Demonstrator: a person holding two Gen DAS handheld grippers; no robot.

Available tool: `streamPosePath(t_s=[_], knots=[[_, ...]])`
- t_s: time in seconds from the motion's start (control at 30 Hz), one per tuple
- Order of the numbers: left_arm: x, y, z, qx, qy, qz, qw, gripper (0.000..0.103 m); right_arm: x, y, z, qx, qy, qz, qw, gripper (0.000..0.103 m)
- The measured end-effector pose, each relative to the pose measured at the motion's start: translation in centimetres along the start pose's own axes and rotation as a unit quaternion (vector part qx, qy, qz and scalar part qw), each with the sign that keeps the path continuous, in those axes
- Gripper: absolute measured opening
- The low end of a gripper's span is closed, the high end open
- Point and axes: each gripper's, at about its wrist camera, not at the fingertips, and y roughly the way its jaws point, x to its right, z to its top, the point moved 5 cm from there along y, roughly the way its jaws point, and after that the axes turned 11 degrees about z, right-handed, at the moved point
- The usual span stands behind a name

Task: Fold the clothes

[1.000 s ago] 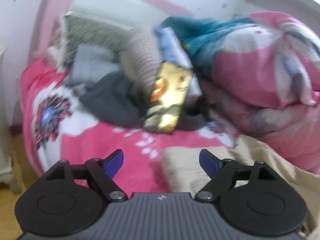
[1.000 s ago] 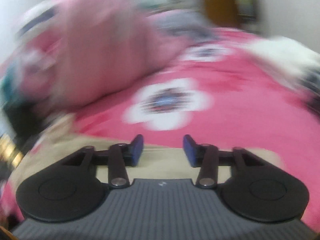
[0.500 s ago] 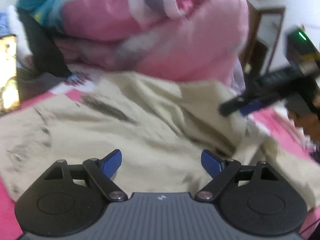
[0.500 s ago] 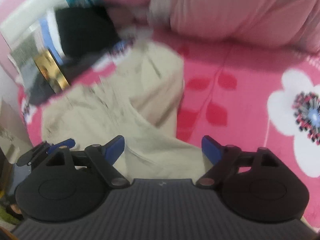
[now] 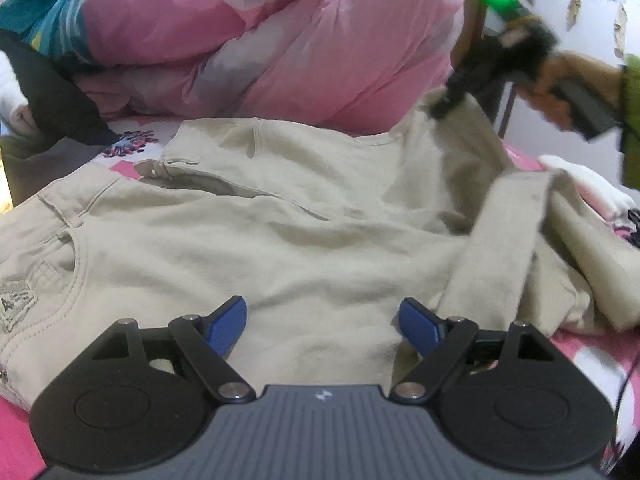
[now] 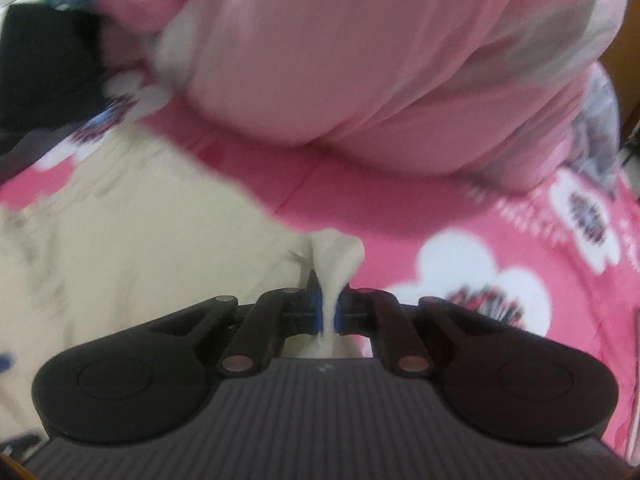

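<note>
A pair of beige trousers (image 5: pixel 304 232) lies spread over the pink flowered bedspread (image 6: pixel 400 208), waistband to the left, legs rumpled at the right. My left gripper (image 5: pixel 322 320) hovers open just above the seat of the trousers, nothing between its blue pads. In the right wrist view my right gripper (image 6: pixel 327 308) is shut on a pinched fold of the beige trousers (image 6: pixel 120 264). From the left wrist view that right gripper (image 5: pixel 448 104) shows at the upper right, lifting the far edge of the cloth, held by a person's hand (image 5: pixel 560 80).
A bulky pink quilt (image 5: pixel 280 40) is heaped behind the trousers, also filling the top of the right wrist view as the quilt (image 6: pixel 380 60). Dark clothes (image 5: pixel 48 92) lie at the far left. White cloth (image 5: pixel 592 184) sits at the right edge.
My right gripper went from open over the trouser fabric to shut on a fold, and swung toward the quilt. My left gripper swung from the clothes pile onto the trousers, still open.
</note>
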Motion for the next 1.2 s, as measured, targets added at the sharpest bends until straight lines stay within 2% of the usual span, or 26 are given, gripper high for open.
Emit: streamPosePath(t_s=[0.1, 0.13, 0.23, 0.27, 0.33, 0.37, 0.47, 0.53, 0.6, 0.67, 0.73, 0.83, 0.9, 0.93, 0.97, 1.0, 1.03, 1.1, 1.2], knots=[[0.0, 0.1, 0.0, 0.001, 0.005, -0.001, 1.0000, 0.085, 2.3, 3.1, -0.4, 0.011, 0.035, 0.001, 0.999, 0.005], [0.0, 0.1, 0.0, 0.001, 0.006, -0.001, 1.0000, 0.085, 2.9, 4.3, -1.0, 0.007, 0.045, 0.003, 0.999, 0.008], [0.1, -0.2, -0.2, 0.002, 0.008, -0.002, 1.0000, 0.085, 4.8, 7.1, -3.3, -0.026, 0.088, -0.019, 0.996, 0.037], [0.0, -0.2, -0.2, 0.001, 0.007, -0.004, 1.0000, 0.085, 5.5, 6.7, -3.7, -0.022, 0.110, -0.019, 0.993, 0.044], [-0.2, -0.3, -0.2, 0.000, 0.003, -0.009, 1.0000, 0.085, 6.8, 4.2, -4.3, 0.006, 0.156, -0.004, 0.988, 0.048], [-0.3, -0.4, -0.2, 0.001, 0.000, -0.013, 0.9999, 0.085, 7.3, 2.0, -5.0, 0.026, 0.175, 0.008, 0.984, 0.053], [-0.7, -0.5, -0.2, 0.002, -0.010, -0.024, 0.9997, 0.085, 9.0, -4.6, -6.8, 0.085, 0.230, 0.045, 0.968, 0.059], [-1.0, -0.6, -0.2, 0.001, -0.017, -0.032, 0.9993, 0.085, 8.6, -7.9, -8.1, 0.095, 0.207, 0.069, 0.971, 0.061], [-1.3, -0.7, -0.2, -0.002, -0.025, -0.038, 0.9990, 0.085, 6.8, -9.9, -10.2, 0.078, 0.146, 0.105, 0.981, 0.064], [-1.4, -0.7, -0.1, -0.007, -0.032, -0.039, 0.9987, 0.085, 4.5, -10.5, -12.0, 0.059, 0.079, 0.126, 0.987, 0.071], [-1.4, -0.7, 0.0, -0.014, -0.037, -0.036, 0.9986, 0.085, 2.4, -10.7, -13.4, 0.046, 0.017, 0.135, 0.990, 0.072], [-1.2, -0.7, 0.2, -0.025, -0.040, -0.024, 0.9986, 0.085, 0.8, -9.4, -13.9, 0.044, -0.040, 0.130, 0.990, 0.072], [-1.1, -0.7, 0.4, -0.032, -0.042, -0.015, 0.9985, 0.085, 0.8, -8.0, -13.8, 0.042, -0.047, 0.131, 0.989, 0.071], [-1.0, -0.6, 0.4, -0.034, -0.043, -0.012, 0.9984, 0.085, 1.0, -7.2, -13.9, 0.034, -0.039, 0.140, 0.989, 0.064], [-1.0, -0.6, 0.4, -0.035, -0.043, -0.008, 0.9984, 0.085, 1.1, -6.6, -13.9, 0.026, -0.028, 0.150, 0.988, 0.043], [-1.0, -0.6, 0.4, -0.036, -0.044, -0.006, 0.9983, 0.085, 1.0, -6.5, -14.2, 0.023, -0.026, 0.152, 0.988, 0.029], [-1.0, -0.7, 0.4, -0.037, -0.046, -0.005, 0.9983, 0.085, 0.8, -6.7, -14.5, 0.024, -0.027, 0.151, 0.988, 0.007], [-1.0, -0.7, 0.4, -0.039, -0.048, -0.002, 0.9981, 0.085, 0.3, -7.6, -15.2, 0.034, -0.033, 0.147, 0.988, 0.005], [-1.1, -0.9, 0.5, -0.041, -0.049, -0.001, 0.9980, 0.085, -0.6, -11.4, -16.8, 0.071, -0.031, 0.159, 0.984, 0.004]])
